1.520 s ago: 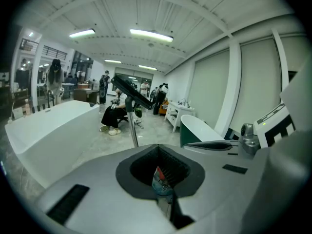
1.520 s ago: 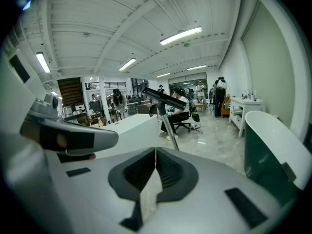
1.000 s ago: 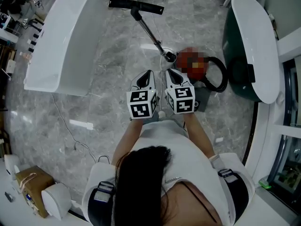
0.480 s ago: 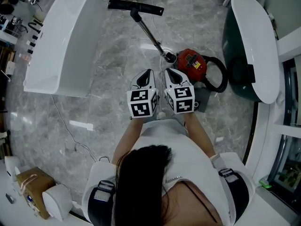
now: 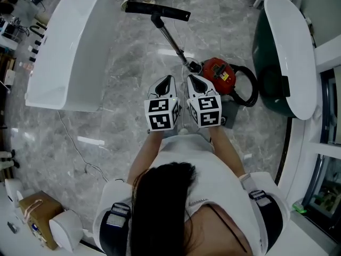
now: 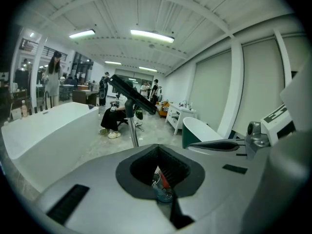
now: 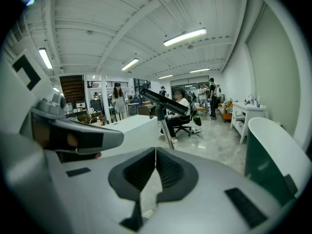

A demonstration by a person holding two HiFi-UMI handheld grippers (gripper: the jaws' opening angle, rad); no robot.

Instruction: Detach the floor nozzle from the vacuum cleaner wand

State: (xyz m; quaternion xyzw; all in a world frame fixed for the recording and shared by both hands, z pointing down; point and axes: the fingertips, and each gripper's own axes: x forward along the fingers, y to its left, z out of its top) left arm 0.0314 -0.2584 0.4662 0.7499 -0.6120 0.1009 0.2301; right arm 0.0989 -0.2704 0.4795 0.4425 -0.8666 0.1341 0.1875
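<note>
Head view: nozzle (image 5: pixel 157 10) top centre, on the wand (image 5: pixel 173 41) running down to the red vacuum (image 5: pixel 219 74); left claw (image 5: pixel 166 81) and right claw (image 5: pixel 193 80) side by side mid-frame, short of both | Left gripper view: jaws closed, empty | Right gripper view: closed, empty | Tip: I'd open both, steady wand, pull nozzle straight off, no twisting.
</note>
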